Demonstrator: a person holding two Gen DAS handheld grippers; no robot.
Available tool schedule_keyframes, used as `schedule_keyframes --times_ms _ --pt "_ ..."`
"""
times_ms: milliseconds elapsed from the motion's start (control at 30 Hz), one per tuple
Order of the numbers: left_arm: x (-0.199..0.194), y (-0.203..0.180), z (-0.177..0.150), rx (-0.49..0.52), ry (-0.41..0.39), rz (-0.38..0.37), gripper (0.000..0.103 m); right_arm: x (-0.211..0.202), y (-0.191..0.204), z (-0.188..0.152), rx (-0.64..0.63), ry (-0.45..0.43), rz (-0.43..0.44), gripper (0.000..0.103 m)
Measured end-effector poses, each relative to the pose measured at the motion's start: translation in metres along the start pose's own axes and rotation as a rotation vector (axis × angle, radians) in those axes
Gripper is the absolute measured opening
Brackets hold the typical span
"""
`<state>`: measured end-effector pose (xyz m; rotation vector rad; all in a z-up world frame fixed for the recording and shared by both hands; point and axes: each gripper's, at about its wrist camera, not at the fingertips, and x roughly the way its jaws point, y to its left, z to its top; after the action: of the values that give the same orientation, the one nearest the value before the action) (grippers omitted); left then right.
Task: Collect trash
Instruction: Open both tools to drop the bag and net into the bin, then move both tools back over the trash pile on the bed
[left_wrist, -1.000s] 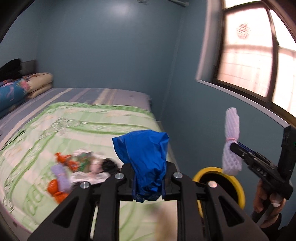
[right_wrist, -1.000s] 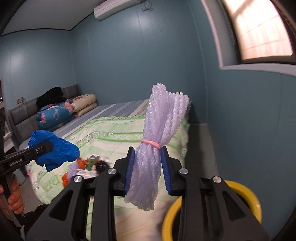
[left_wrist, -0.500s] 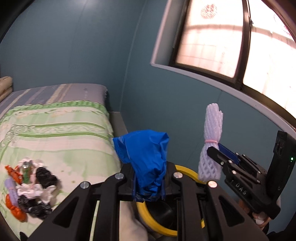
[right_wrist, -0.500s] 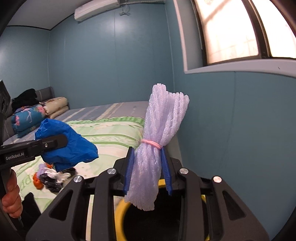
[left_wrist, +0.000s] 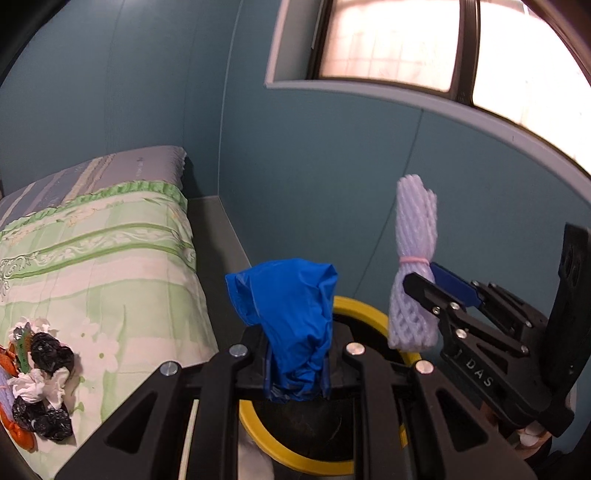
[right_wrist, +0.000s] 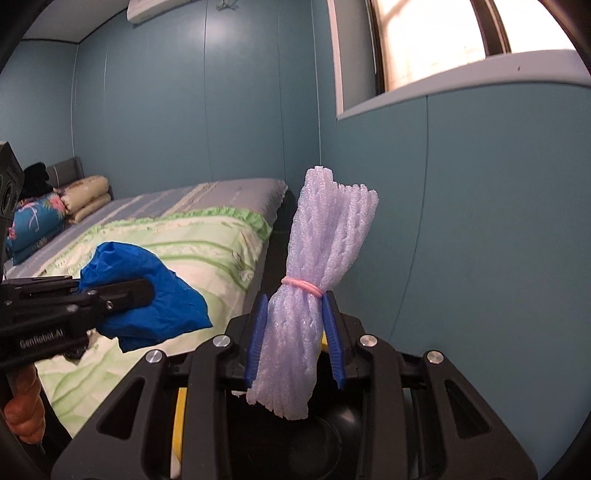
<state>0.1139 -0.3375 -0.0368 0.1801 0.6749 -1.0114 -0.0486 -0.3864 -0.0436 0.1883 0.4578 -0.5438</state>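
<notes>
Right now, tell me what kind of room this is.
A bedroom, most likely: a bed with a green floral quilt, folded bedding by the headboard, and a wall air conditioner.

Home bedroom, a bed (right_wrist: 192, 236) with green floral quilt (left_wrist: 103, 258), folded blankets and pillows (right_wrist: 74, 199) stacked by the padded headboard (right_wrist: 64, 170), teal walls, arched window (left_wrist: 424, 44), wall air conditioner (right_wrist: 155, 9) near the ceiling
</notes>
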Motion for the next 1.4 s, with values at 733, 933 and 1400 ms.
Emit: schedule_keyframes --times_ms 733,933,1400 --pt "0.026 0.012 -0.017 -0.061 0.052 -0.033 0.064 0.018 -0.016 -0.019 0.026 0.114 -0.021 0.047" --pt "0.008 0.032 -0.010 -0.097 0.012 0.015 0.064 0.007 -0.014 -0.017 0.021 0.075 -0.012 0.047" --pt "-0.086 0.108 -0.011 -0.189 -0.121 0.240 0.081 -0.007 0.048 0.014 -0.065 -0.042 0.152 0.058"
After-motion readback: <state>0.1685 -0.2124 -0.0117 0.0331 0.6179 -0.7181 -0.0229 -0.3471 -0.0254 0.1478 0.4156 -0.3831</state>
